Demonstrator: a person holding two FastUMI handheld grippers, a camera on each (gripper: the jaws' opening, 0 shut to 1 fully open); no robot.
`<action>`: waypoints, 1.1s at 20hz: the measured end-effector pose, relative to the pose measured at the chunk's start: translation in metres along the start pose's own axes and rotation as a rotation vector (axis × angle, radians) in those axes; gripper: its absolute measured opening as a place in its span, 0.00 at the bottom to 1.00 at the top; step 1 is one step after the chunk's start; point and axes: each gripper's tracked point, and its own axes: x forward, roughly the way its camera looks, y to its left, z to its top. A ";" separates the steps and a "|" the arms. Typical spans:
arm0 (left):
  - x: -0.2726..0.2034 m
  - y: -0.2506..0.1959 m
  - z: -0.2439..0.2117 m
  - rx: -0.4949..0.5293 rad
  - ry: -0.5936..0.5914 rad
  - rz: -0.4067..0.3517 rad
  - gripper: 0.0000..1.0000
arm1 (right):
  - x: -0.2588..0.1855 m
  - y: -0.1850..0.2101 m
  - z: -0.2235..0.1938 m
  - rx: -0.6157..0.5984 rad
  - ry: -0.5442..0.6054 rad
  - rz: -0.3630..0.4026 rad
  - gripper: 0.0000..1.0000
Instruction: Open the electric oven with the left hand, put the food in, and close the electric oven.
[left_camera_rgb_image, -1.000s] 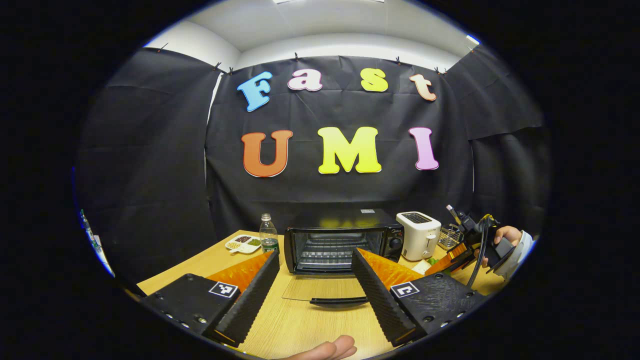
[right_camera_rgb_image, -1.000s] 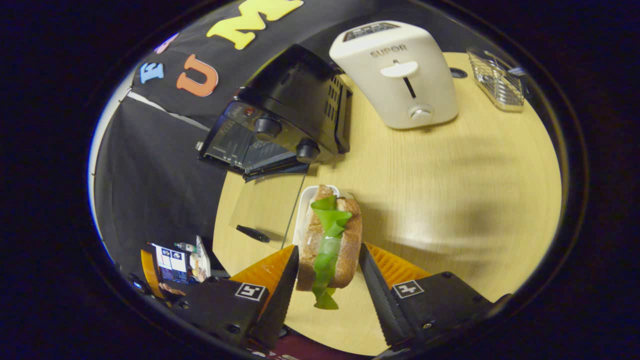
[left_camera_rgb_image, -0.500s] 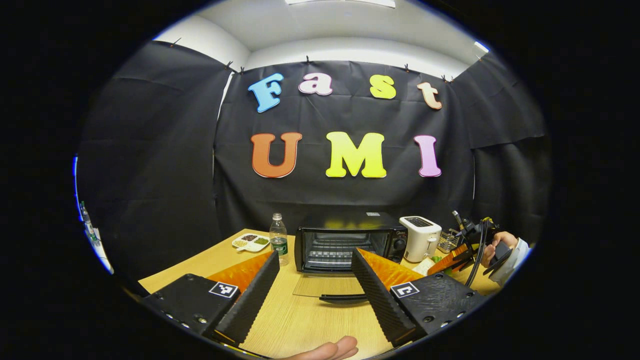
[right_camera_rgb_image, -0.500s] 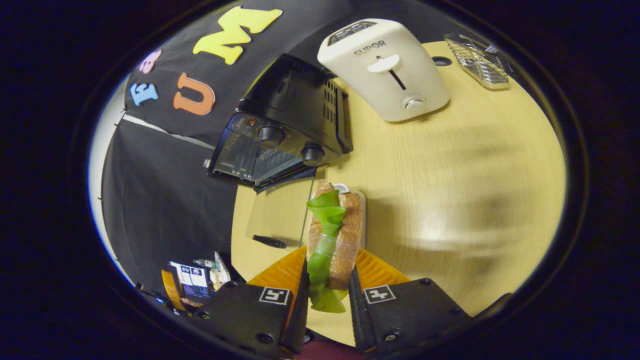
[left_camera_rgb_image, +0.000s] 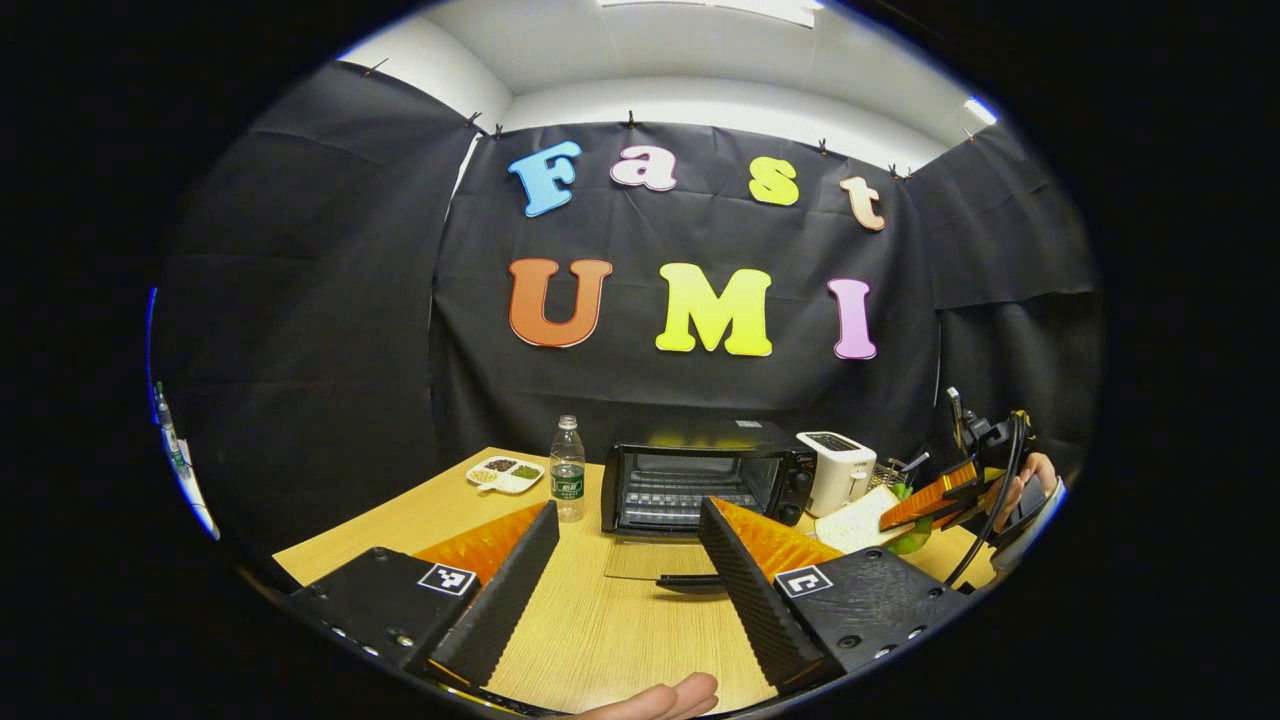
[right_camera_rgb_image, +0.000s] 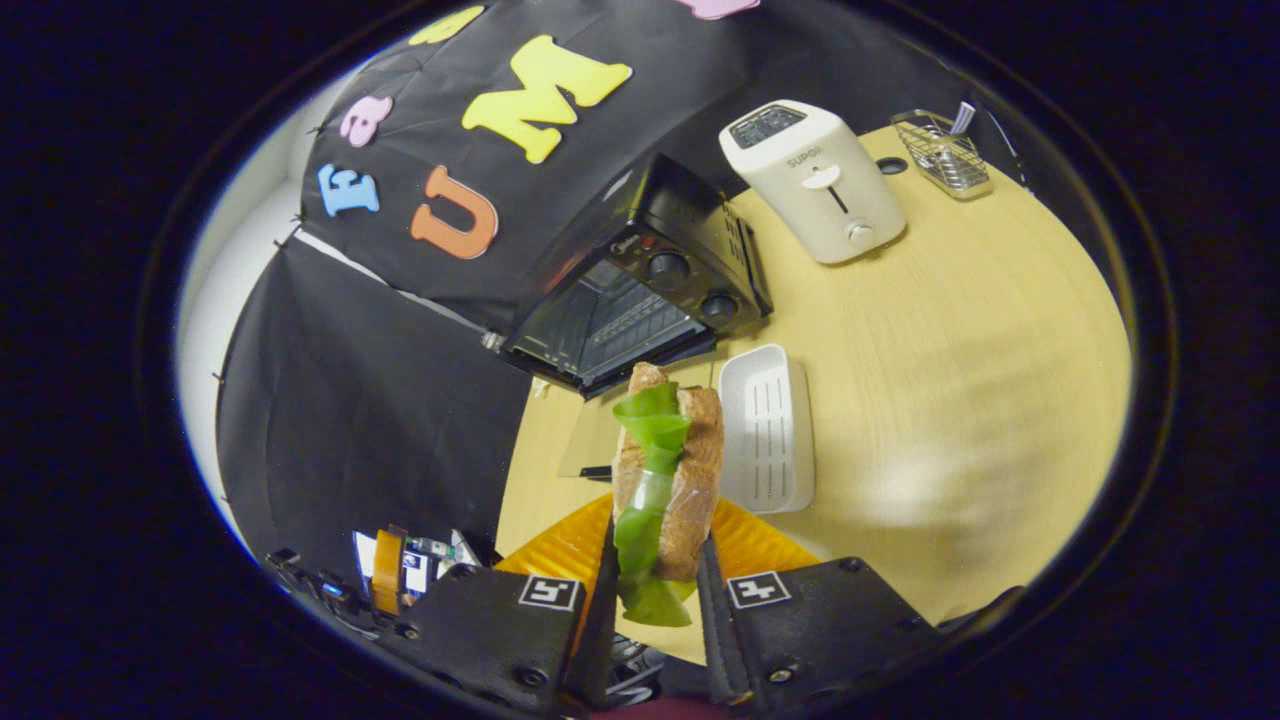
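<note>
Sandwich (right_camera_rgb_image: 665, 470) was clamped between right gripper (right_camera_rgb_image: 655, 575) fingers, lifted above white tray (right_camera_rgb_image: 768, 430) on table (right_camera_rgb_image: 960, 330). Oven (left_camera_rgb_image: 700, 478) stood far centre, door (left_camera_rgb_image: 655, 558) flat open toward near side. Left gripper (left_camera_rgb_image: 625, 560) fingers were spread, empty, near of door edge. Toaster (left_camera_rgb_image: 838, 470) just right of oven, bottle (left_camera_rgb_image: 567, 468) left.
</note>
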 end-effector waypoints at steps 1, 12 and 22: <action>-0.001 0.000 0.001 -0.008 -0.004 -0.011 0.93 | 0.002 0.009 -0.006 0.007 -0.026 0.016 0.40; -0.001 0.016 -0.001 -0.040 -0.009 -0.061 0.93 | 0.100 0.089 -0.005 0.196 -0.375 0.137 0.40; 0.004 0.048 -0.016 -0.035 0.027 -0.017 0.93 | 0.229 0.102 0.088 0.280 -0.691 0.053 0.40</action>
